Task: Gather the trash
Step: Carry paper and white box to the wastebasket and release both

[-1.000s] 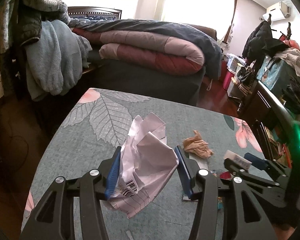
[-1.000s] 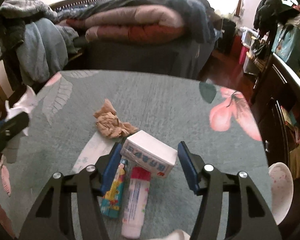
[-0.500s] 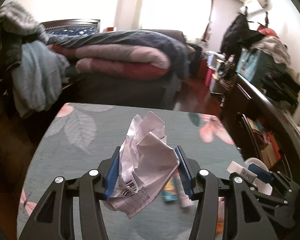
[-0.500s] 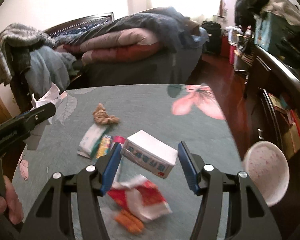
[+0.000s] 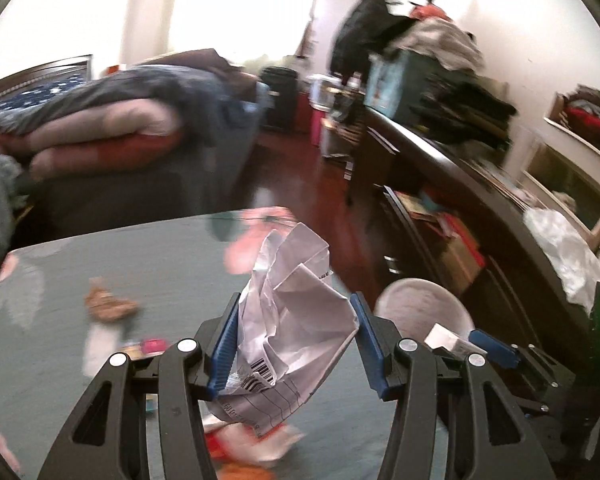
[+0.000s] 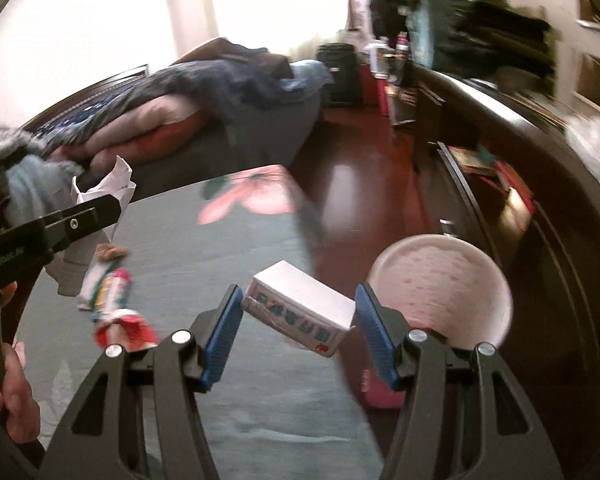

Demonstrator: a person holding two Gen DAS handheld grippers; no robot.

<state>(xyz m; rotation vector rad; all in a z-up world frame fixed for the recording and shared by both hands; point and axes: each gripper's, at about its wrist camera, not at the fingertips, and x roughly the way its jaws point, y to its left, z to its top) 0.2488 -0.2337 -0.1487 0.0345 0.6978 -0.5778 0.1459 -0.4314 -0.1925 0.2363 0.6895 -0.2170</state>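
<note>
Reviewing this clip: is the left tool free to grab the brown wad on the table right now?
Probably not. The left tool is shut on crumpled paper, so its jaws are occupied; the brown wad lies unobstructed on the table.

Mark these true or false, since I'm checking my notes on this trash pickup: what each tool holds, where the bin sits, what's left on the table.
1. The left tool grips crumpled paper. True.
2. The right tool is empty. False: it grips a small white box.
3. The round bin stands on the table. False: it sits past the table's edge.
4. A brown wad lies on the table. True.
</note>
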